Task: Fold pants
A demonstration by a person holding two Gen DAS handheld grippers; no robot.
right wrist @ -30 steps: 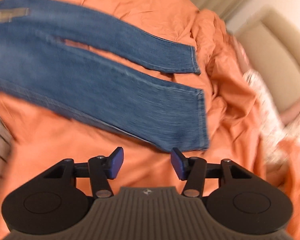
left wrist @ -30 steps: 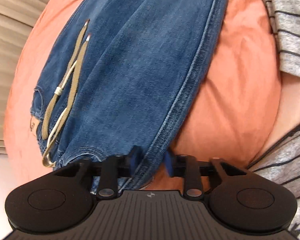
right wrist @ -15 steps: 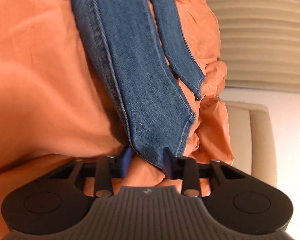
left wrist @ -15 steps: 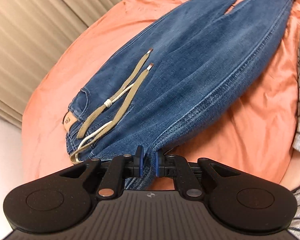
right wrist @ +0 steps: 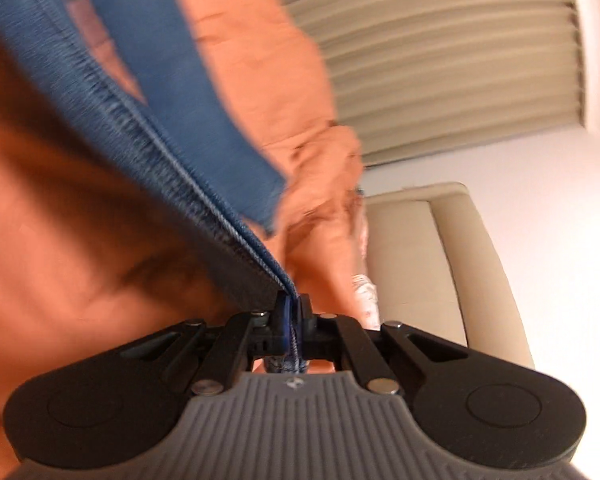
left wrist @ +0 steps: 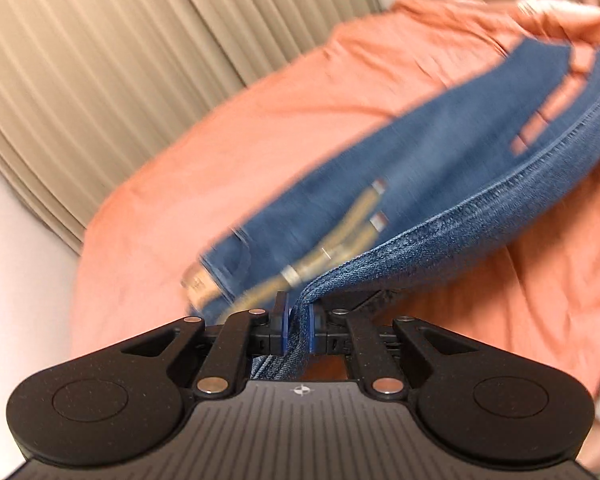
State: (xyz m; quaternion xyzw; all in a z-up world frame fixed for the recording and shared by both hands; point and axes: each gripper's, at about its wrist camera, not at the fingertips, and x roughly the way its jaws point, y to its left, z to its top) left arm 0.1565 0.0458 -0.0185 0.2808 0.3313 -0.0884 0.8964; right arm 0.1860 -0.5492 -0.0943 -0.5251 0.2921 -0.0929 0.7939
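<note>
Both jaws clamped on the jeans (left wrist: 440, 184) lying across the orange bed (left wrist: 220, 152), left gripper (left wrist: 296, 330) at the waistband, right gripper (right wrist: 294, 326) at the hem, so I'd lift both evenly, keeping that edge taut.

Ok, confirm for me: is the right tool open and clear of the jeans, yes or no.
No: the right tool is shut on the jeans, with denim pinched between its fingers.
</note>
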